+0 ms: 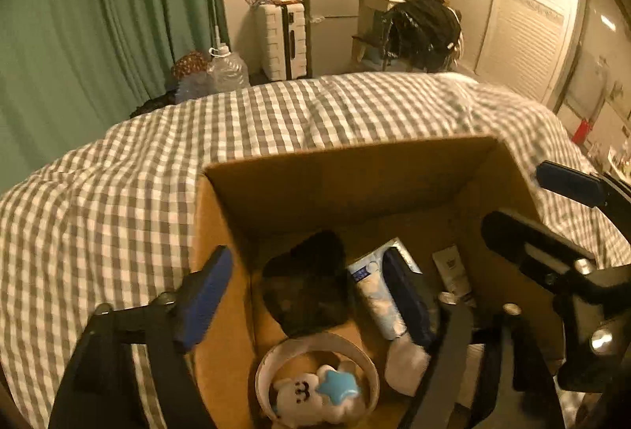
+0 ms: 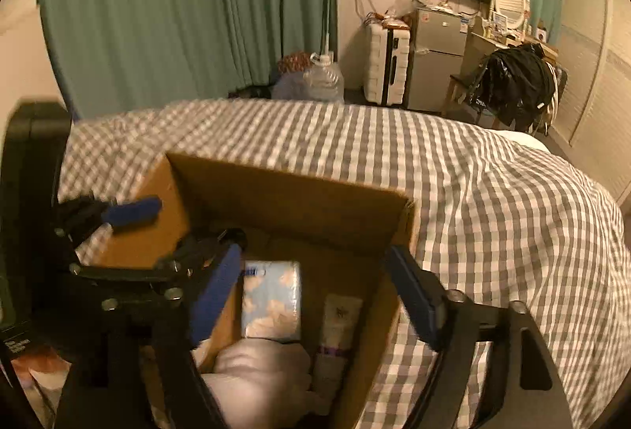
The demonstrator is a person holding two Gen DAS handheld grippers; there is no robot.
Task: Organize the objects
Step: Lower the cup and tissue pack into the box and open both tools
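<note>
An open cardboard box (image 1: 347, 168) sits on the checked bed. In it lie a black pouch (image 1: 305, 285), a blue-and-white tube (image 1: 374, 295), a small white tube (image 1: 453, 269), and a white ring holding a plush toy with a blue star (image 1: 319, 387). My left gripper (image 1: 305, 304) is open and empty above the box, its left finger outside the box wall. In the right wrist view my right gripper (image 2: 315, 295) is open and empty over the same box (image 2: 292, 192), above a blue-and-white pack (image 2: 272, 299) and a white tube (image 2: 339, 330). The left gripper (image 2: 130, 212) shows at the left.
The grey-and-white checked bedcover (image 1: 118, 192) surrounds the box. Beyond the bed stand green curtains (image 1: 98, 15), a white suitcase (image 1: 282, 38), a small fridge (image 1: 333, 27), water jugs (image 1: 226, 70) and a chair with black clothes (image 1: 422, 30). The right gripper's frame (image 1: 552, 263) crosses the box's right side.
</note>
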